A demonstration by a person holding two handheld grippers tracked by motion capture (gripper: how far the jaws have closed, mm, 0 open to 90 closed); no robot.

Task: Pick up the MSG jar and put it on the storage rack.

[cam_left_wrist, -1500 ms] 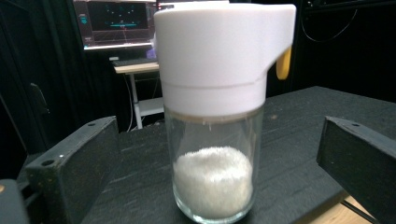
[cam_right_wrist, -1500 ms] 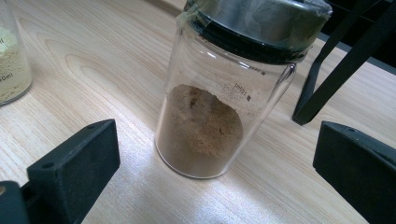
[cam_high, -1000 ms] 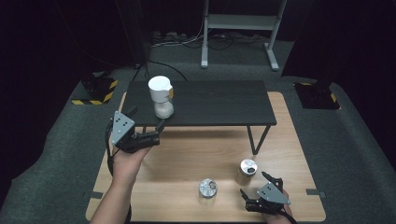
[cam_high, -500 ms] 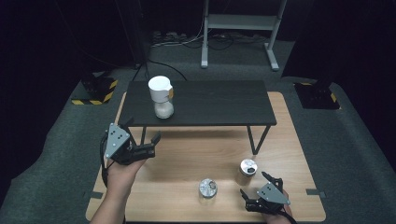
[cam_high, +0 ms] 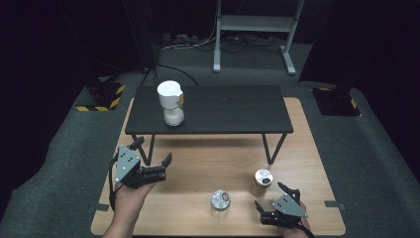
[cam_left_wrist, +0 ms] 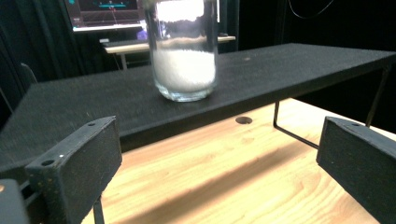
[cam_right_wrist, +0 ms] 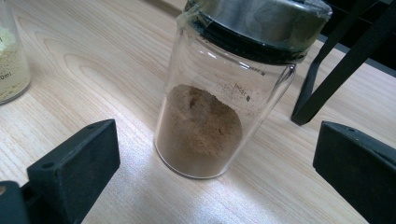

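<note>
Jar of brown powder: stands upright on the wooden table, metal lid on, roughly a third full. In the right gripper view I see it centred between the two black jaws but not touched by either; clear gaps on both sides. In the high view the same jar sits near the front right of the table, just ahead of my right gripper, which rests low at the table's front edge with its jaws spread wide and nothing held.

Second jar: metal lid, pale yellowish contents as seen at the left edge of the right gripper view. It stands on the wood to the left of the brown jar, apart from it, near the front centre.

Third jar, white powder: upright on the black shelf that spans the back of the table on thin metal legs. High view puts it toward the shelf's left end, white cap on top.

Left gripper: held above the front left of the table, well short of the shelf. Jaws fully apart, empty. Its camera looks along the wood toward the white-powder jar, which stands in line between the jaws but far off
</note>
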